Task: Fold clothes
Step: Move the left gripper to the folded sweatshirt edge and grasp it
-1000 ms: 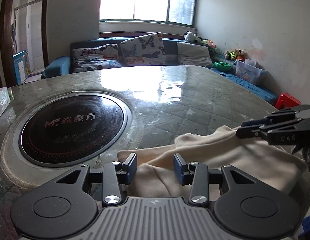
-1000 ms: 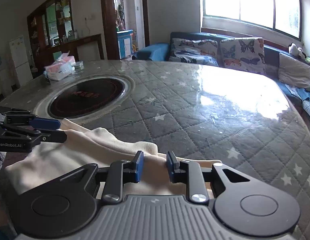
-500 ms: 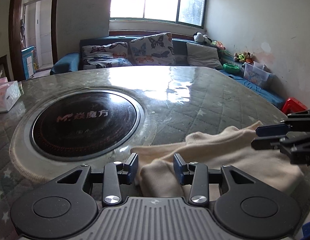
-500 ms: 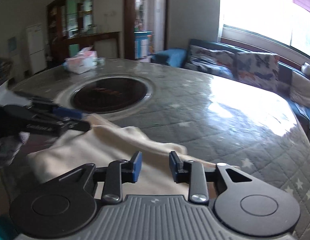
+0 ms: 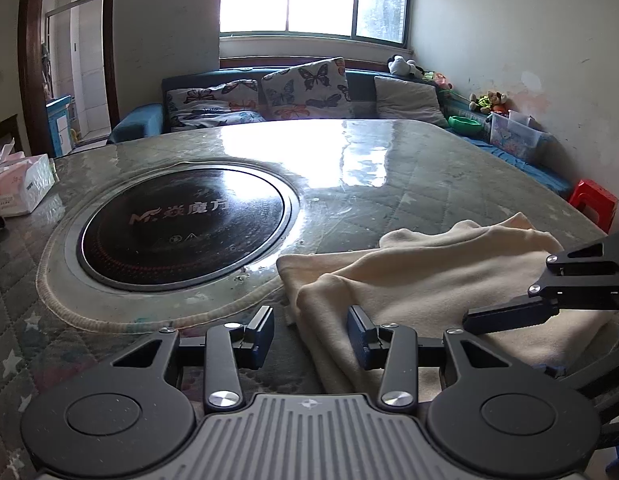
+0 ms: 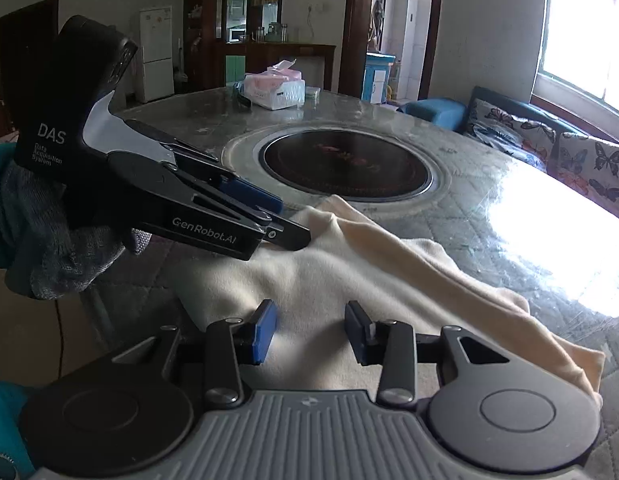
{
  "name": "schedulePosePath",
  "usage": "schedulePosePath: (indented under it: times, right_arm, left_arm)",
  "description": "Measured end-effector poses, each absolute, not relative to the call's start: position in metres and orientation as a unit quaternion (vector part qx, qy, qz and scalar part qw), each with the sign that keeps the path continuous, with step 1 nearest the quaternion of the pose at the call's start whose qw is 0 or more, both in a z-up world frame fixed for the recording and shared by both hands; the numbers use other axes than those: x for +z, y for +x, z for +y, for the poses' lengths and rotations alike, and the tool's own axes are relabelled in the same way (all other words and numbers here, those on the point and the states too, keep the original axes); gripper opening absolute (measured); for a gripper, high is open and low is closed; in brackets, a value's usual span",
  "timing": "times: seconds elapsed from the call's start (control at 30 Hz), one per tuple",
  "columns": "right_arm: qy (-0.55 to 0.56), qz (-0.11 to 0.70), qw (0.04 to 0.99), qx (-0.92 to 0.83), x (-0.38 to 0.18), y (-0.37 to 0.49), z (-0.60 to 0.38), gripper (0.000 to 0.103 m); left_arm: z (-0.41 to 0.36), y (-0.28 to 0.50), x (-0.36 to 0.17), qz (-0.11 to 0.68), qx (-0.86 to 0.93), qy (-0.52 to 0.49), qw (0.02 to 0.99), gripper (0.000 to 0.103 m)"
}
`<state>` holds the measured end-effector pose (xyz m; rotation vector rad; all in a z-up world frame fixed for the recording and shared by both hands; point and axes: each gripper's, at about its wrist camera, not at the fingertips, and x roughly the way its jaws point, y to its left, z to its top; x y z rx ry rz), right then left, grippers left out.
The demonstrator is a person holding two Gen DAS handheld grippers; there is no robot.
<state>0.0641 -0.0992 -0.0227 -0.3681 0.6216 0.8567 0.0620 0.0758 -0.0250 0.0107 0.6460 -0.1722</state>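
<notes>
two grippers sit over one cream garment (image 5: 429, 280) on the quilted table (image 5: 409, 184), just beside the round black cooktop (image 5: 185, 224) set into it. the cloth lies bunched and partly folded near the table's front edge, its long axis running roughly side to side across both views, with one end tapering off toward the right in the right wrist view (image 6: 549, 344).

the left gripper (image 5: 311, 334) has its jaws apart with nothing pressed between them; the cloth's left edge lies just under and ahead of the right-hand pad, while the other pad is over bare table. from the right wrist view the same tool (image 6: 269, 220) comes in from the left, held by a gloved hand (image 6: 49, 248), its tips at or just above the far left part of the cloth; whether they touch it cannot be told.

the right gripper (image 6: 311, 332) is opening at this moment, and its pads stand clear of the fabric, which spreads below and ahead of them without being pinched. so neither tool holds the garment.

what the next move probably turns on: the cloth lies ahead of and beneath both grippers, each one near its own end of the long axis. the left is closer to the bunched edge by the cooktop, the right closer to the tapering end, so a fresh grab at both ends looks likely before another fold.
</notes>
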Motion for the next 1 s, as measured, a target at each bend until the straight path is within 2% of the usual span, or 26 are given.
schedulePosePath:
  times: [0.37,1.0]
  right_arm:
    - [-0.241,0.248,0.833,0.431,-0.022,0.041,-0.068,0.037]
    - [-0.249,0.232,0.826,0.449,-0.016,0.024,-0.056,0.037]
  left_arm:
    - [0.082,0.063,-0.025,0.317,-0.080,-0.003,0.945,0.044]
    - [0.090,0.060,-0.018,0.312,-0.074,-0.021,0.947,0.044]
